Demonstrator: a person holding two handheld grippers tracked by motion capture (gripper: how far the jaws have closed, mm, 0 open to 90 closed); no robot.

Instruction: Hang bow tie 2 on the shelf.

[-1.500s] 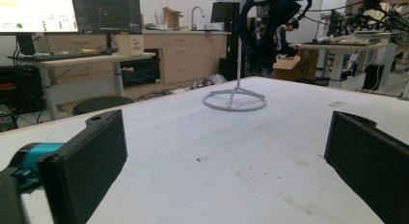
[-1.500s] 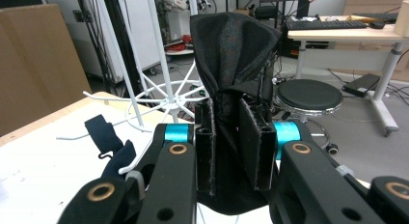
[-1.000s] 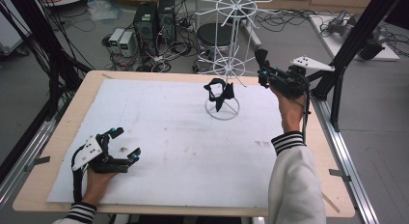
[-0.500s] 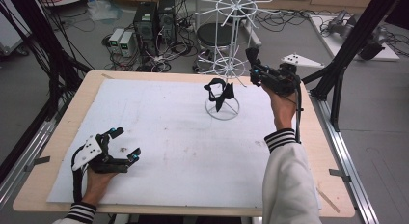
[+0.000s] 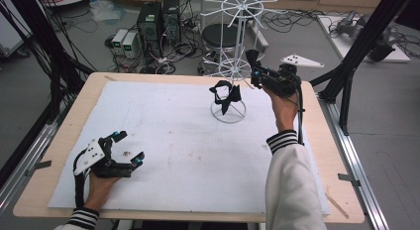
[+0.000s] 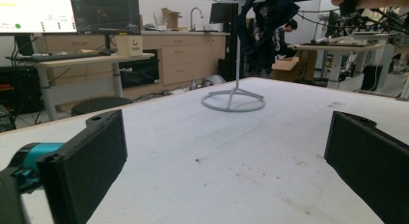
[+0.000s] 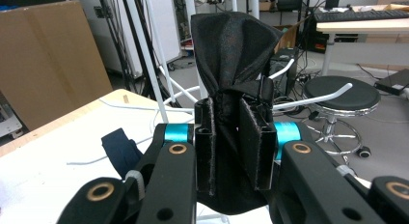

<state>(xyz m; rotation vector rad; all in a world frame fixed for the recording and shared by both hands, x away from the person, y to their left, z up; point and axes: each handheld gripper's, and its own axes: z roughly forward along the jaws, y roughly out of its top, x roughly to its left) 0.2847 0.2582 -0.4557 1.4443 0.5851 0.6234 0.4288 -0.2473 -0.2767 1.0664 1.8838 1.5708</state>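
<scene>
A white wire rack (image 5: 241,12) with hook arms stands on a ring base (image 5: 229,114) at the far middle of the white mat. A black cloth piece (image 5: 225,94) hangs on its lower arms. My right gripper (image 5: 255,67) is raised beside the rack's right side, shut on another black cloth (image 7: 233,45) that bunches up between its pads (image 7: 254,142). White hook arms (image 7: 316,99) lie just behind that cloth. My left gripper (image 5: 128,147) rests on the mat at the near left, open and holding nothing. In its view the rack base (image 6: 233,102) stands far ahead between the jaws.
The white mat (image 5: 163,141) covers a wooden table (image 5: 327,155). Black frame posts (image 5: 364,39) rise at the right and left edges. Computer towers (image 5: 158,19) and a stool (image 5: 223,36) sit on the floor beyond the far edge. A dark blue cloth (image 7: 118,145) hangs lower left.
My right gripper has moved left and a little farther away, carrying the black cloth closer to the rack's arms. The left gripper has stayed put.
</scene>
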